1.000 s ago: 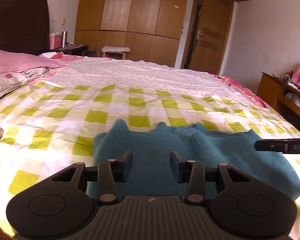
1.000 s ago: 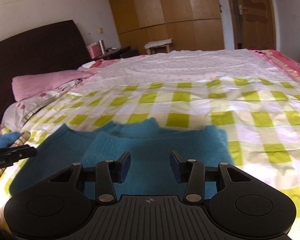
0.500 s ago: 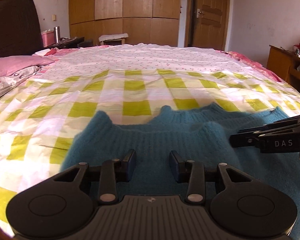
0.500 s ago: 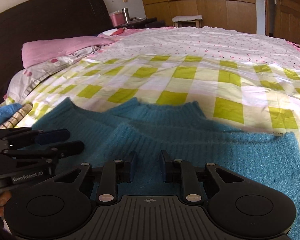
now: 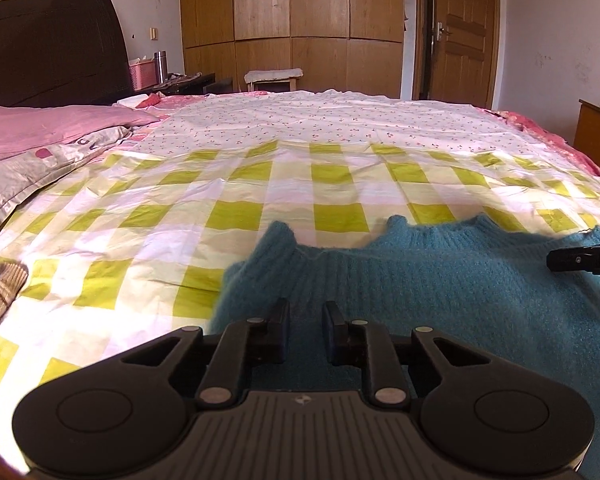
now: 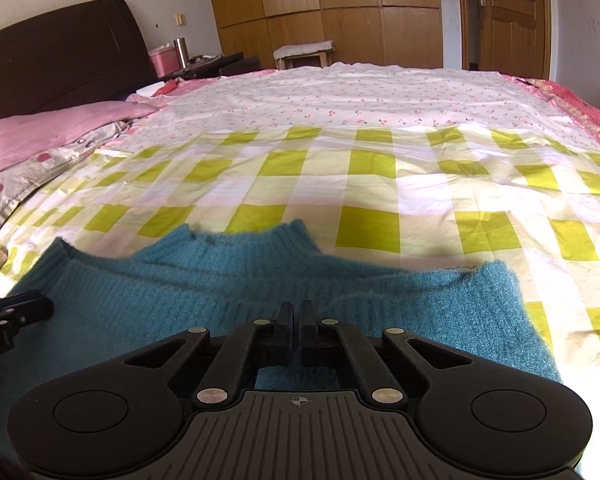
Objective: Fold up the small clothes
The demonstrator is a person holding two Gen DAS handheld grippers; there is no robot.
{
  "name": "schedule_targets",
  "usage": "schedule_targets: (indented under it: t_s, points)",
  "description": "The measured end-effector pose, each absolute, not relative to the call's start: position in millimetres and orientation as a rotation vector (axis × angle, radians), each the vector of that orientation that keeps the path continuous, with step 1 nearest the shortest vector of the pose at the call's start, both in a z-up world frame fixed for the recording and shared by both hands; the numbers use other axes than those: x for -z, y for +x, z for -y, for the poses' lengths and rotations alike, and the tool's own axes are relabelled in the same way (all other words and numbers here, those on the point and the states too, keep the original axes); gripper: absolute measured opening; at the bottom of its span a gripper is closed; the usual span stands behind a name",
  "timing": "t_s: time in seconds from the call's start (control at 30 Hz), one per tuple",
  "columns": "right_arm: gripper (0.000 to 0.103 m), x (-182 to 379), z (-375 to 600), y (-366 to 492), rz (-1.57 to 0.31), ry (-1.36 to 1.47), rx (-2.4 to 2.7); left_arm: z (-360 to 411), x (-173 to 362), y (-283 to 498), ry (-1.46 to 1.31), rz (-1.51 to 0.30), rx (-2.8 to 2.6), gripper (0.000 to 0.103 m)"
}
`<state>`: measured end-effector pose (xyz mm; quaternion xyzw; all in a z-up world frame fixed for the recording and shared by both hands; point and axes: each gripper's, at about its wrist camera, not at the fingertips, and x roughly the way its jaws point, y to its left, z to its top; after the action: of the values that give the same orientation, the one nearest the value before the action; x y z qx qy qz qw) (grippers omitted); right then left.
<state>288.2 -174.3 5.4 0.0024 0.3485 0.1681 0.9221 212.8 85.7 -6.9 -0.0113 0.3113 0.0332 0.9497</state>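
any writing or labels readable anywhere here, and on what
"D": start of a cut-off white label on the right tool, at the left wrist view's edge.
"oot.AI": tail of a cut-off label on the left tool, in the right wrist view.
No other text is readable.

Sweater on the bed, a gripper low over each side of it

The teal knitted sweater (image 5: 440, 280) lies flat on the green-and-white checked bedsheet (image 5: 236, 216), collar toward the far side. The black left gripper (image 5: 306, 326) sits over its left part, the black right gripper (image 6: 296, 326) over its middle-right. Behind the checked sheet lies the white floral sheet (image 6: 360, 100); left of both rest the pink pillows (image 5: 40, 128) against the dark wooden headboard (image 5: 48, 48). Beyond the bed stand the wooden wardrobe (image 5: 292, 20) and, right of it, the wooden door (image 5: 464, 40).
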Motion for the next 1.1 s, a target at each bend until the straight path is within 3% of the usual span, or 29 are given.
schedule_targets:
  t_s: [1.1]
  points:
    - [0.022, -22, 129, 242, -0.736, -0.093, -0.348, -123, 4, 141, -0.097, -0.605, -0.111, 0.033]
